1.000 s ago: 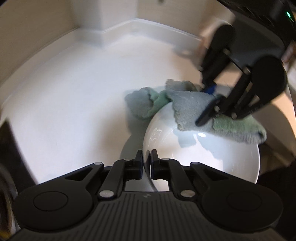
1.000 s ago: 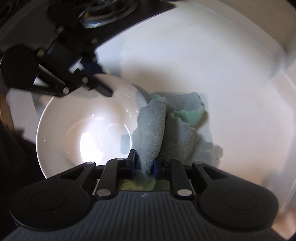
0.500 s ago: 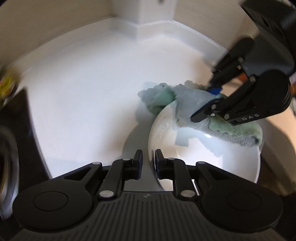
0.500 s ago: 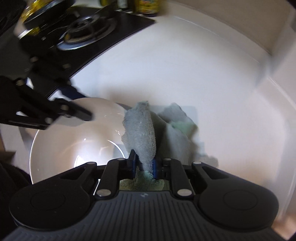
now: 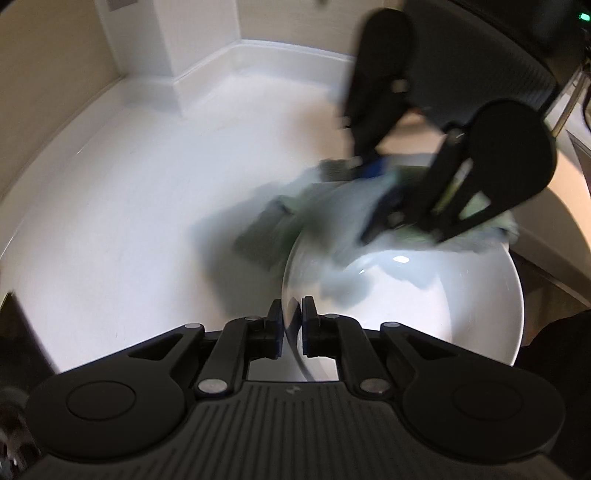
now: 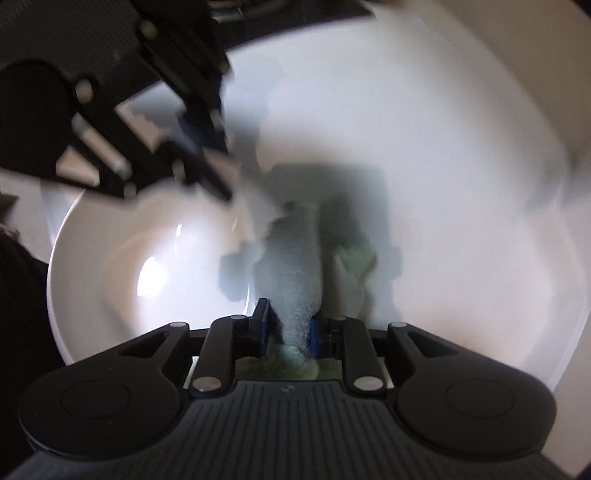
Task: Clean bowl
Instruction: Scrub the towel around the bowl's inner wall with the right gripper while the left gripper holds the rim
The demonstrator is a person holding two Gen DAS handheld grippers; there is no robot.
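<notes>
A white bowl [image 5: 424, 314] sits on the white counter, and its near rim runs between the pads of my left gripper [image 5: 291, 325]. Those jaws are closing and pinch the rim. A grey-green cloth [image 5: 332, 206] drapes over the bowl's far rim and onto the counter, blurred by motion. My right gripper [image 5: 369, 199] points down at it from above. In the right wrist view a fold of the cloth [image 6: 299, 266] stands between the pads of my right gripper [image 6: 288, 326]; these jaws are opening but still hold the fold. The bowl [image 6: 129, 277] lies left, with the left gripper [image 6: 218, 184] at its far rim.
The white counter [image 5: 129, 203] spreads left of the bowl up to a raised back edge and a wall corner [image 5: 192, 74]. A black hob [image 6: 258, 7] lies beyond the bowl in the right wrist view. The counter's edge runs close on the bowl's right side.
The left jaws stood wider around the rim half a second ago and have narrowed onto it. The right gripper has shifted with the cloth over the rim, and its jaws stand wider.
</notes>
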